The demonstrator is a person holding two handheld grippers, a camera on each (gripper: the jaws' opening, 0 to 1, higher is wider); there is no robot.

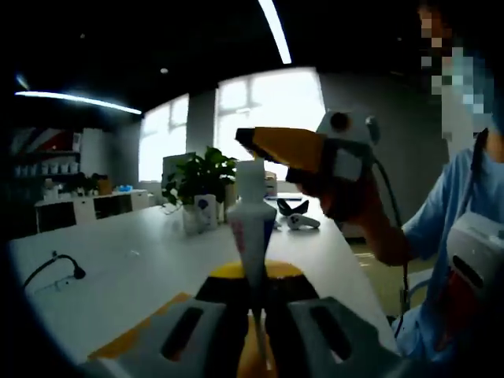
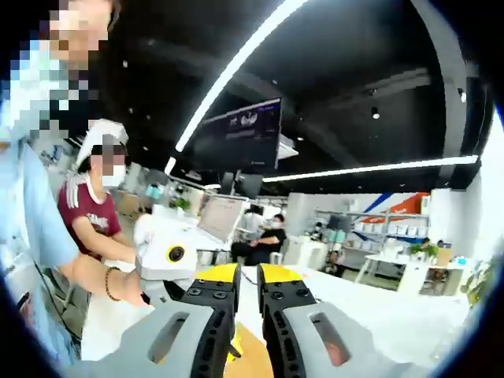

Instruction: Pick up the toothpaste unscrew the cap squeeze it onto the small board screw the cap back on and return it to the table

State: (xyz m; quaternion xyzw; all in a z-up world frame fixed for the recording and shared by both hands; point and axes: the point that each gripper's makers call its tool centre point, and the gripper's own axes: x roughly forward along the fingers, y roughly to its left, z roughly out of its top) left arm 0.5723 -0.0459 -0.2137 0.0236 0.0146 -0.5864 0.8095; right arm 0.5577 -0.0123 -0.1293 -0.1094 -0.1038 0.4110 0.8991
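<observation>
Left hand-held gripper (image 1: 253, 315) is pinching the toothpaste (image 1: 252, 228) upright above the desk (image 1: 142, 260), cap apparently on. Right hand-held gripper (image 1: 256, 140) is nearing the cap; in the right gripper view (image 2: 248, 295) its jaws are nearly together, holding nothing. Unscrewing, squeezing and recapping probably remain.

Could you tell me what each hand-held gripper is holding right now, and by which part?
The left hand-held gripper clamps the toothpaste tube by its flat lower end, cap upward. The right hand-held gripper closes around the cap.

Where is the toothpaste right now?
In the left gripper view, the toothpaste tube stands upright at centre, its flat end pinched in the left gripper, above the white table. The right gripper reaches over its cap.
</observation>
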